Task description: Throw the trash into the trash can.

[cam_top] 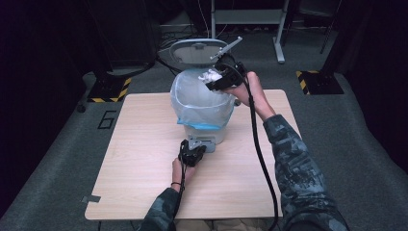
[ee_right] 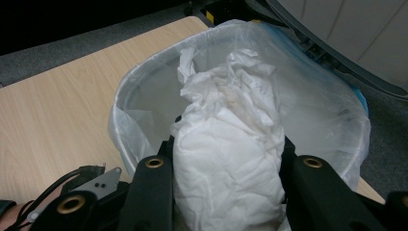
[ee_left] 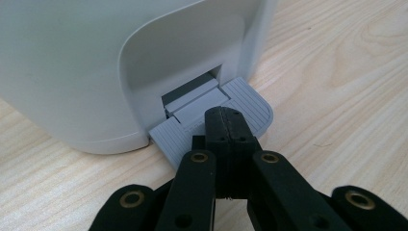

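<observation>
Looking down from the high view: a white pedal bin at the middle of the bench, lid tipped up and back at the far side, clear liner with a blue hem folded over the rim. Left tongs at the bin's near foot, down on the grey pedal. Right tongs over the far right of the bin mouth, pinching a crumpled white tissue wad.

Turning to the left gripper view: left tongs pressed together with nothing between them, tips resting on the ribbed pedal, just beside the bin's lower wall. Stiff plastic, ridged against slipping; probably a steady downward push needed to keep the lid up.

Closing with the right gripper view: right tongs clamped on both flanks of the tissue wad, squeezed around its lower middle, top bulging free above the open liner. Very light, soft and compressible, faintly stained; no risk of breakage, little weight to carry. Loose folds likely to snag or cling on release, so best held at the dense middle, as now, and let go well inside the rim.
</observation>
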`<state>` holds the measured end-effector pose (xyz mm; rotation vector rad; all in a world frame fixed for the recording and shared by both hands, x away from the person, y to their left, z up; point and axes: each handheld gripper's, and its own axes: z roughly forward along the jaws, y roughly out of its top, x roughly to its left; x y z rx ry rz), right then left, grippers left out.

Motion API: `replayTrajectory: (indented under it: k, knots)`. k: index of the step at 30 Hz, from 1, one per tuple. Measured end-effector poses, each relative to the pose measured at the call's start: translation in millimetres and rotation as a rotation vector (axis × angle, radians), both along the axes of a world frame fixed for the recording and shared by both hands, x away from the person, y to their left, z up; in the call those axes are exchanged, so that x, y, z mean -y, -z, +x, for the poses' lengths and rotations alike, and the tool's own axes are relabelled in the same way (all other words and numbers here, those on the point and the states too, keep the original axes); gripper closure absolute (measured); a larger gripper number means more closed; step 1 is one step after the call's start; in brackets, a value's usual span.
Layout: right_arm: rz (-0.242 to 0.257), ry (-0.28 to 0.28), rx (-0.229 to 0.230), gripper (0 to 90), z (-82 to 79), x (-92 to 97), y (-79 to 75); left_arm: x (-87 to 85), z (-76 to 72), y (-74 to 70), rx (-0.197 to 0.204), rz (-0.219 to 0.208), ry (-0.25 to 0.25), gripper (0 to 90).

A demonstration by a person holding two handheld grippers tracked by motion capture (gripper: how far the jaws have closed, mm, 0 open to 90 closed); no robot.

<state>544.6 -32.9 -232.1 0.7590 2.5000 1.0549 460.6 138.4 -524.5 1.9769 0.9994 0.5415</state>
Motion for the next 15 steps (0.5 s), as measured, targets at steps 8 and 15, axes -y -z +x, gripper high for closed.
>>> replayTrajectory:
  k: [8, 15]
  knots:
    - [-0.026, 0.0, -0.027, 64.3, 12.3, -14.1, -1.3, -0.1, 0.0, 0.0, 0.0, 0.001, 0.0, 90.0]
    - [-0.065, -0.012, -0.05, 64.1, 19.6, -29.6, -0.2, -0.1, 0.0, 0.0, -0.001, -0.001, 0.0, 90.0]
